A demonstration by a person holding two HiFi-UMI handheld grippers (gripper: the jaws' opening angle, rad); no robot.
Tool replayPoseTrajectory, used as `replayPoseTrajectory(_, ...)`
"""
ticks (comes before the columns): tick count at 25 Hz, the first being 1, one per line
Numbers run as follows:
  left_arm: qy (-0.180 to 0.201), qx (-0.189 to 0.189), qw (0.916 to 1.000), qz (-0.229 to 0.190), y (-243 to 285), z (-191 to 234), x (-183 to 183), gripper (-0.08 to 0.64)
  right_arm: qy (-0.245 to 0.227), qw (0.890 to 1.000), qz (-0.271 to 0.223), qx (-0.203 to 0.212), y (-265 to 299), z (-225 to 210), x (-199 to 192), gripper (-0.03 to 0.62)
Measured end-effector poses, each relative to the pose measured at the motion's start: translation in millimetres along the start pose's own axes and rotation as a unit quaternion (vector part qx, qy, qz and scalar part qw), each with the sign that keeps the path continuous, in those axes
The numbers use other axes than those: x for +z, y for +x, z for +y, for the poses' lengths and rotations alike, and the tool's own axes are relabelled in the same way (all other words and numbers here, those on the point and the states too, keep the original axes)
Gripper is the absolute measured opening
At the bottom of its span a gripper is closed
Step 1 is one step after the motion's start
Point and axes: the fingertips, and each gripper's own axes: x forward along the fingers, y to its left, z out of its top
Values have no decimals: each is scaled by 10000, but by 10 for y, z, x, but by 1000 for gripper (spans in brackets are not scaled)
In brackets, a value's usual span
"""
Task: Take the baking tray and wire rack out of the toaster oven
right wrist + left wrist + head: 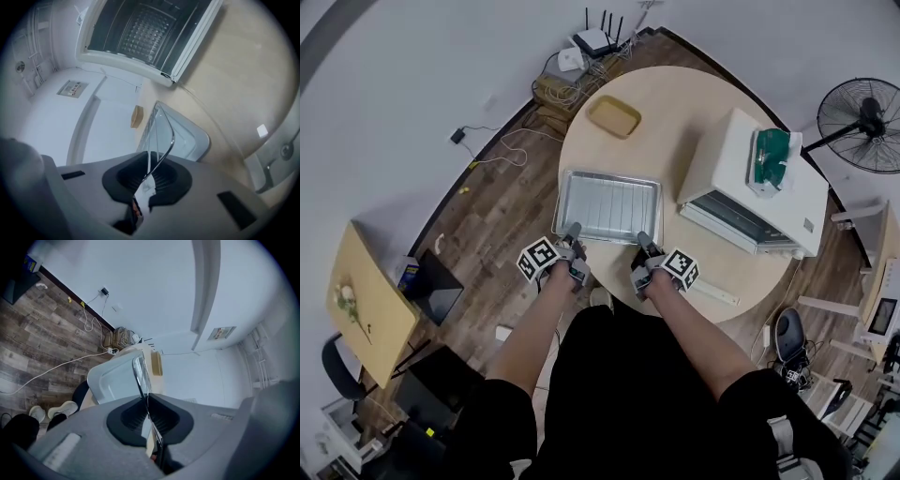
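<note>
A silver baking tray (565,187) lies on the round wooden table (666,112), and the wire rack (614,208) rests in it. My left gripper (574,230) and right gripper (643,239) are both shut on the rack's near edge, left and right of its middle. In the left gripper view the rack's thin wire (140,376) runs between the closed jaws of the left gripper (147,401), with the tray (112,378) beside it. In the right gripper view a chrome wire (166,145) is pinched in the right gripper (151,176), over the tray (187,138). The white toaster oven (750,178) stands to the right with its door (722,222) open.
A small wooden dish (613,116) sits at the table's far side. A green cloth (772,157) lies on top of the oven. A floor fan (865,122) stands beyond the table on the right, and cables and a router (592,41) lie by the far wall.
</note>
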Motion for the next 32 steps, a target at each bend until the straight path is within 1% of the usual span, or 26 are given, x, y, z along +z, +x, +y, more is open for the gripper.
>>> replayPoseTrajectory(3,251,285,9993,46,45,48,25,21,-277,9987,311,-295,66,-48,-38,15)
replayPoseTrajectory(6,723,548,9957,176,66,68,38,21,-646,9936,659,-651,111,-86,-98,52)
replayPoseTrajectory(8,985,697,9922,318,92,61,47,23,-711,9909,778,-841,156,-103,-108,78)
replayPoseTrajectory(10,1139,907,9882,468,101,88,39,29,-693,9877,953,-1031,185,-140,-141,109)
replayPoseTrajectory(12,1300,1156,9823,700,94,133,7,52,-667,9841,1137,-1193,195,-172,-170,128)
replayPoseTrajectory(13,1395,1246,9788,834,89,143,-13,87,-685,9823,1206,-1258,197,-179,-170,149)
replayPoseTrajectory(14,1475,1304,9758,948,84,144,-30,105,-719,9805,1265,-1321,195,-182,-162,160)
replayPoseTrajectory(16,1520,1364,9726,1109,78,144,-45,114,-728,9769,1382,-1458,182,-191,-149,178)
replayPoseTrajectory(19,1460,1440,9705,1271,66,175,-29,117,-622,9733,1490,-1635,165,-232,-154,233)
replayPoseTrajectory(23,1492,1505,9674,1384,42,202,4,125,-550,9730,1478,-1688,149,-264,-98,238)
replayPoseTrajectory(24,1500,1462,9670,1448,39,199,-2,157,-510,9738,1461,-1666,151,-260,-79,238)
replayPoseTrajectory(25,1489,1393,9669,1536,36,193,-17,216,-459,9748,1440,-1640,155,-252,-65,238)
replayPoseTrajectory(26,1474,1322,9666,1629,28,186,-38,237,-414,9759,1409,-1616,158,-241,-52,238)
replayPoseTrajectory(27,1477,1267,9658,1712,18,179,-60,241,-388,9771,1353,-1598,160,-229,-31,238)
replayPoseTrajectory(28,1507,1231,9645,1787,8,172,-87,242,-386,9788,1249,-1578,160,-212,7,238)
replayPoseTrajectory(30,1614,1198,9607,1914,-2,156,-149,245,-445,9834,884,-1524,151,-162,144,238)
replayPoseTrajectory(32,1691,1183,9584,1973,0,139,-195,247,-612,9846,593,-1525,128,-123,279,238)
